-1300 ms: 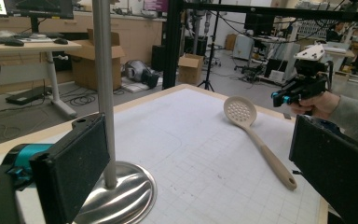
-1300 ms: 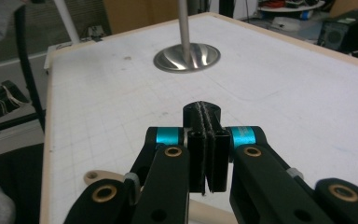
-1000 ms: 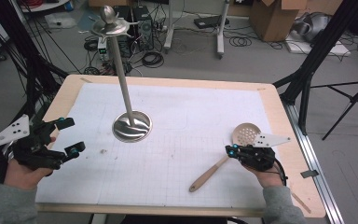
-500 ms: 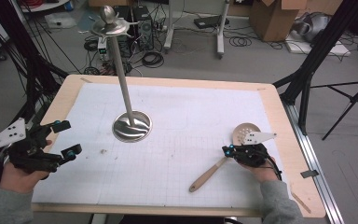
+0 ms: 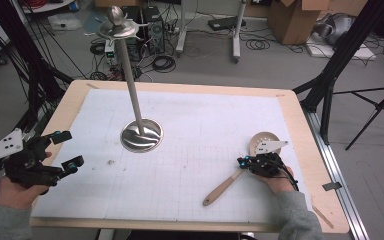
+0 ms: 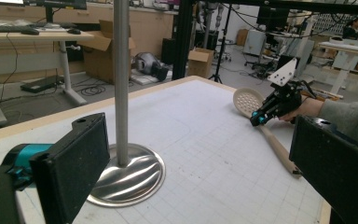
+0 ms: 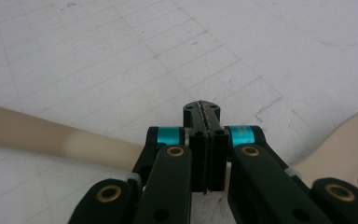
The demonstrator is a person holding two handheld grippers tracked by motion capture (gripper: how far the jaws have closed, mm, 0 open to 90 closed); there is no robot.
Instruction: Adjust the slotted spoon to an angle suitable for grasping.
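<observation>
**A:** High view first, from the left: what is each claw doing?

**B:** The left gripper is held at the table's left edge, its jaws wide apart with nothing between them. Near the right edge, the right gripper has its jaws pressed together, empty, tips just over the slotted spoon.

**A:** How does the spoon look?

**B:** Pale wood, lying flat on the white grid mat. Its round perforated bowl points toward the far right, and its handle runs toward the near edge. In the right gripper view the handle passes under the closed tips.

**A:** Anything nearby?

**B:** A steel utensil stand, a tall pole on a round base, stands left of centre, well apart from the spoon.
</observation>
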